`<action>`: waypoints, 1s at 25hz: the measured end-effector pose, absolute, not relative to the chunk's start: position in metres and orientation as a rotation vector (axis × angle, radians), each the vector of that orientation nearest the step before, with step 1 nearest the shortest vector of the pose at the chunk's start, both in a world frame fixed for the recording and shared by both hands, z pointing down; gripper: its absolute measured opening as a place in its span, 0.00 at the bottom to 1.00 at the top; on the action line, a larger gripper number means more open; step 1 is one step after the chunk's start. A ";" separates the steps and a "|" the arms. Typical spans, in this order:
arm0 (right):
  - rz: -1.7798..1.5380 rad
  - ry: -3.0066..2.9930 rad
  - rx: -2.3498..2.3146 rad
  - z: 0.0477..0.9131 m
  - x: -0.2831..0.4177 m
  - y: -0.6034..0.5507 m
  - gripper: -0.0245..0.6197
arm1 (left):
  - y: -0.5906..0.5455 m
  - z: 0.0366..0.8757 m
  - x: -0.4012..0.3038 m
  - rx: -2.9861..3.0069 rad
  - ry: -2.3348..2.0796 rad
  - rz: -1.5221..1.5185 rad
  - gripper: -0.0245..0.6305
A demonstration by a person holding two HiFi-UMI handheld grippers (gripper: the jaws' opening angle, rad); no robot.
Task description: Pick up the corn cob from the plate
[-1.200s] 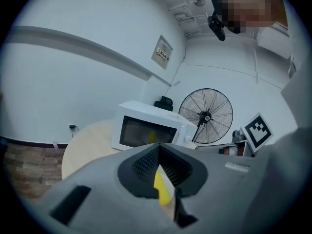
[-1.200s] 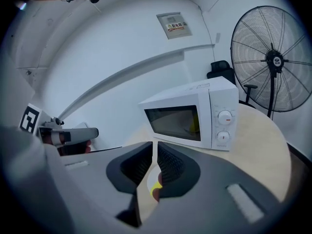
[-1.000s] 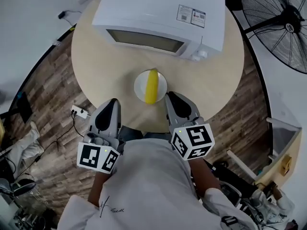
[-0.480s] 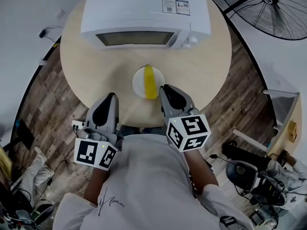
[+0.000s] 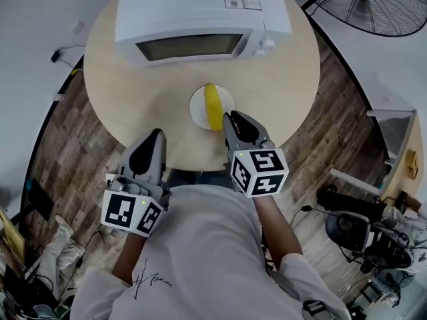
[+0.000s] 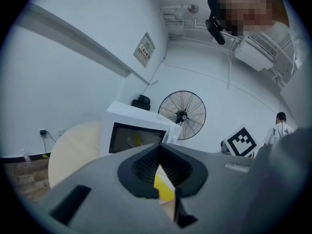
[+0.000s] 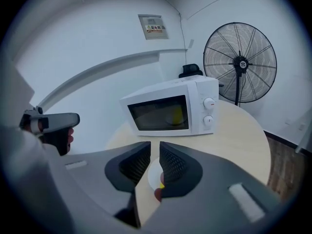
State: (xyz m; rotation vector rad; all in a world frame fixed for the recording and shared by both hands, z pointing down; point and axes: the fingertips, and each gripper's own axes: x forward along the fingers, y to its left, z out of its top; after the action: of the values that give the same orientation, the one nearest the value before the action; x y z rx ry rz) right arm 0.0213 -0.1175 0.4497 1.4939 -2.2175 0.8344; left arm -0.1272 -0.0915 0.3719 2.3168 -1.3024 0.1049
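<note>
The yellow corn cob (image 5: 212,107) lies on a small round white plate (image 5: 196,109), in front of the white microwave oven (image 5: 200,9) on the round pale wooden table (image 5: 287,85). The right gripper (image 5: 230,117) has its tip at the plate's near edge, beside the cob's near end. Its jaws have just been opening and stand slightly apart, with nothing between them. The left gripper (image 5: 156,134) is at the table's near edge, apart from the plate, with its jaws together and empty.

You get bright, even, cool room light; shadows soft. Head view sharp, fisheye bends table (image 5: 133,92) rim. White plate (image 5: 196,107) nearly blown out. Gripper views: black round vignette, close foreground dim, blurred (microwave door (image 7: 158,115) holds yellow reflection).
</note>
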 end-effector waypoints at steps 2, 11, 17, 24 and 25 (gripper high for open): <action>0.834 -2.200 1.498 0.457 0.021 -0.116 0.15 | -0.088 0.371 -0.128 2.329 -1.298 0.109 0.02; 0.865 -2.160 1.478 0.483 0.025 -0.117 0.17 | -0.078 0.372 -0.127 2.336 -1.295 0.128 0.02; 0.887 -2.153 1.435 0.498 0.023 -0.120 0.18 | -0.073 0.372 -0.125 2.325 -1.308 0.125 0.02; 0.897 -2.132 1.377 0.517 0.016 -0.119 0.20 | -0.066 0.369 -0.131 2.308 -1.334 0.123 0.02; 0.898 -2.128 1.372 0.519 0.015 -0.117 0.21 | -0.064 0.370 -0.132 2.304 -1.337 0.125 0.02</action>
State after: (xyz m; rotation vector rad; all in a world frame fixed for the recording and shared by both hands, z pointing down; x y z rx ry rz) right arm 0.0149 -0.1173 0.5190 1.3717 -2.1278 0.8984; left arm -0.1323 -0.0643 0.3698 2.3039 -1.3370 0.1248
